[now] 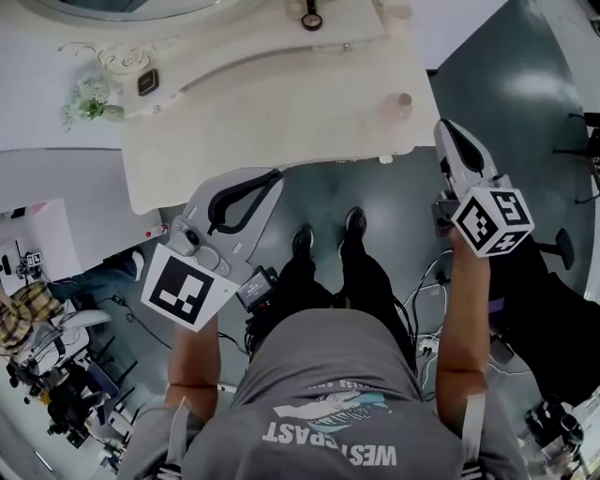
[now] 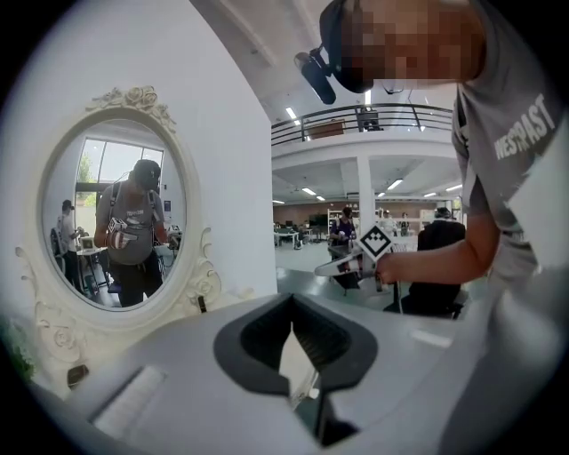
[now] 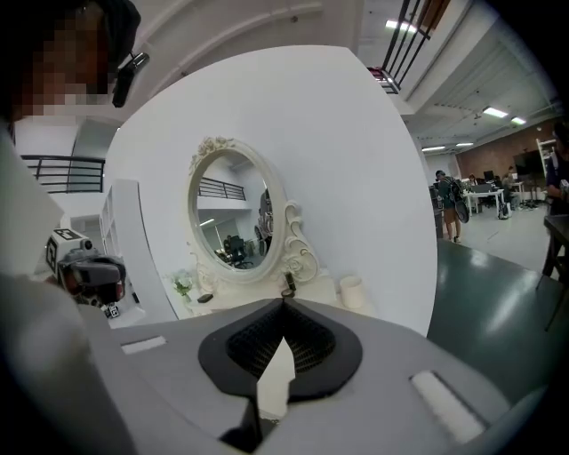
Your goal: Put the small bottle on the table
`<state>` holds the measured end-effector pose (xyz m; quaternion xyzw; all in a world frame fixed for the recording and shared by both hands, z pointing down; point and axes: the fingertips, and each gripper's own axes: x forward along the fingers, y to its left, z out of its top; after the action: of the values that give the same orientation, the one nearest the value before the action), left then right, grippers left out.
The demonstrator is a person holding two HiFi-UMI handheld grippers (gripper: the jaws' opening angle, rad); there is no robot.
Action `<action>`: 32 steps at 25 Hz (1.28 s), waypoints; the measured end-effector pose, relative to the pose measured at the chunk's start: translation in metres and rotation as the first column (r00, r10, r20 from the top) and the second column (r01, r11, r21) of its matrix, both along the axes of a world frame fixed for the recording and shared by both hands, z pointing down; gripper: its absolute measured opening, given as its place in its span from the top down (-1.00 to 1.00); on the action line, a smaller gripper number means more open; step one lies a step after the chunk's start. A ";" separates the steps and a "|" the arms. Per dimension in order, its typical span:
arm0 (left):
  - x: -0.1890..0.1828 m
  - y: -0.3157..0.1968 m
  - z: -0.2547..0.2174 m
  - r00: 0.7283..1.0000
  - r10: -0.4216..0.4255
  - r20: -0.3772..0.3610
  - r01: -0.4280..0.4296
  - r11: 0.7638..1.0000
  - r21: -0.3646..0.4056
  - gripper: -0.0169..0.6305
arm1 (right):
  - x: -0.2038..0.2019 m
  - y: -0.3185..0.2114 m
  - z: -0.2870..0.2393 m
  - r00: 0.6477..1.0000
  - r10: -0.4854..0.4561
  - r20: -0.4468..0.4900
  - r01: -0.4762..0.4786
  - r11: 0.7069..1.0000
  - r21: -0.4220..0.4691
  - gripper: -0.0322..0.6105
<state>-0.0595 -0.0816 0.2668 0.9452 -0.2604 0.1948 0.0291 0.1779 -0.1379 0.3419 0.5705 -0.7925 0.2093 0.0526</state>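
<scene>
- The cream-white dressing table [image 1: 281, 103] fills the upper centre of the head view, and its front edge lies just ahead of both grippers.
- The oval mirror in an ornate white frame [image 3: 229, 218] stands at the back of the table, centre-left in the right gripper view.
- The left gripper [image 1: 275, 176], lower left, is clenched on nothing and points up-right at the table edge.
- The right gripper [image 1: 447, 131], at the right, has its jaws pressed together and empty, with the tip just off the table's right front corner.
- The small pale cylindrical container [image 1: 403, 103] is judged the likeliest small bottle. It already stands on the table near that corner, upright, with its long axis vertical. It lies just up-left of the right gripper's tip and well apart from the left one, so the right hand is nearer.
- A small dark item [image 1: 311, 17] sits at the mirror's foot, top centre. It is too small to identify and may be the bottle instead.
</scene>
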 end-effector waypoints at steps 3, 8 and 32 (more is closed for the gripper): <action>-0.002 0.009 -0.013 1.000 0.002 -0.014 -0.002 1.000 0.015 0.94 | -0.013 0.022 -0.027 1.000 -0.014 0.011 0.014 0.999 0.029 0.89; -0.007 0.024 -0.030 1.000 0.010 -0.029 -0.009 1.000 0.026 0.94 | -0.029 0.055 -0.073 0.999 -0.022 0.025 0.020 0.997 0.072 0.89; -0.013 0.075 -0.071 0.989 0.126 -0.076 -0.118 0.988 0.095 0.94 | -0.077 0.158 -0.158 0.998 -0.018 -0.060 0.029 0.983 0.180 0.90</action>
<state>-0.0724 -0.0069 0.1954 0.9669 -0.2093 0.1454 -0.0149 0.1012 0.0199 0.1835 0.5692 -0.8131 0.1192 0.0259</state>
